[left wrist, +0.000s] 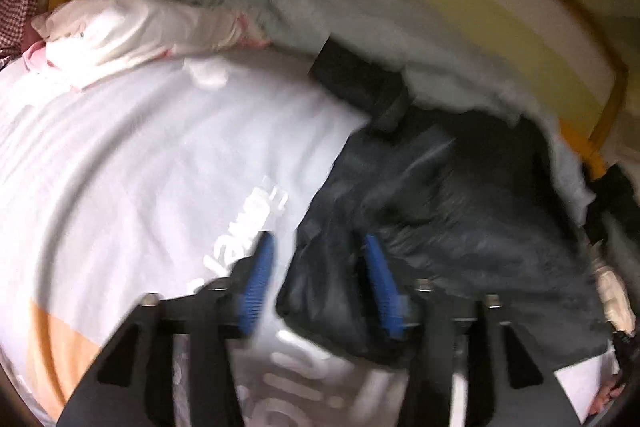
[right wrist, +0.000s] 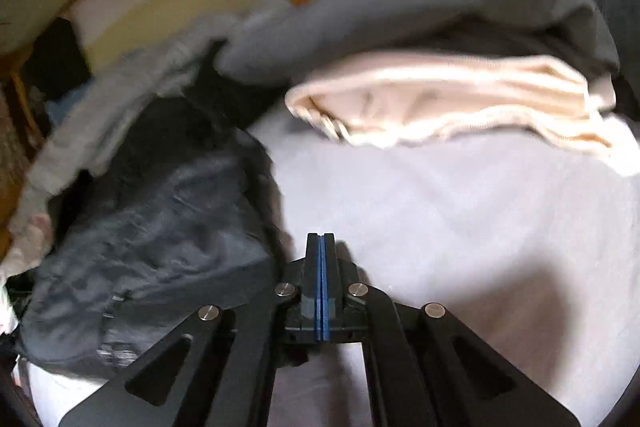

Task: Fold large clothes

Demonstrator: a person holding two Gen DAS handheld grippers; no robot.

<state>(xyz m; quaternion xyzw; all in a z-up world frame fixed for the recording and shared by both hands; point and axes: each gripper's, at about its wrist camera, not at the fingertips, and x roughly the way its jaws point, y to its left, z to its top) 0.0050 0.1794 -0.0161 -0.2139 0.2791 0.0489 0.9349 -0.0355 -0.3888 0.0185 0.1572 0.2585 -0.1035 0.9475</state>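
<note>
A dark navy garment (left wrist: pixel 460 227) lies crumpled on the white bedsheet (left wrist: pixel 140 167). My left gripper (left wrist: pixel 320 247) is open, its blue pads astride the garment's near left edge, with cloth between them. In the right wrist view the same dark garment (right wrist: pixel 152 247) lies to the left. My right gripper (right wrist: pixel 321 247) is shut with nothing between its pads, hovering over the bare white sheet (right wrist: pixel 460 227) just right of the garment. Both views are blurred.
A grey garment (left wrist: pixel 360 15) and a white-pink one (left wrist: pixel 140 27) lie piled at the back. A grey garment (right wrist: pixel 400 15) and a cream folded cloth (right wrist: pixel 460 95) lie behind my right gripper. A wooden bed frame (left wrist: pixel 612 107) and a yellow-striped mattress edge (left wrist: pixel 500 7) run along the side.
</note>
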